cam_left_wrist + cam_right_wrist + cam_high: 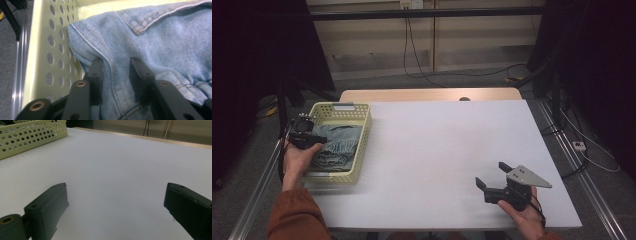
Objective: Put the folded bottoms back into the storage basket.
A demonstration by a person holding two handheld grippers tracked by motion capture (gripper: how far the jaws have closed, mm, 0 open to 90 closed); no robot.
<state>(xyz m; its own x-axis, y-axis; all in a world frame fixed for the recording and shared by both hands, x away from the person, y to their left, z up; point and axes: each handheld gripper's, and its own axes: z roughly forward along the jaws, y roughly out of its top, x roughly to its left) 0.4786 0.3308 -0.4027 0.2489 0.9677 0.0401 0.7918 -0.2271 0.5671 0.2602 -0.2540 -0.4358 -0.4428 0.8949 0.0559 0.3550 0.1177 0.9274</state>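
Observation:
A pale yellow perforated basket (pixel 363 142) stands at the table's left edge with light blue denim jeans (pixel 338 143) bunched inside it. My left gripper (pixel 318 138) reaches into the basket from its left side. In the left gripper view its jaws (pixel 117 67) stand a little apart on either side of a raised seam fold of the jeans (pixel 155 37), which lies loose between them, close to the basket wall (pixel 55 50). My right gripper (pixel 490 174) hovers wide open over the bare front right of the table, with nothing between its fingers (pixel 50 202).
The white table top (pixel 437 145) stretches between the basket and the right hand. In the right gripper view the basket (pixel 30 135) sits at the far left. Cables and a metal rail lie on the floor around the table.

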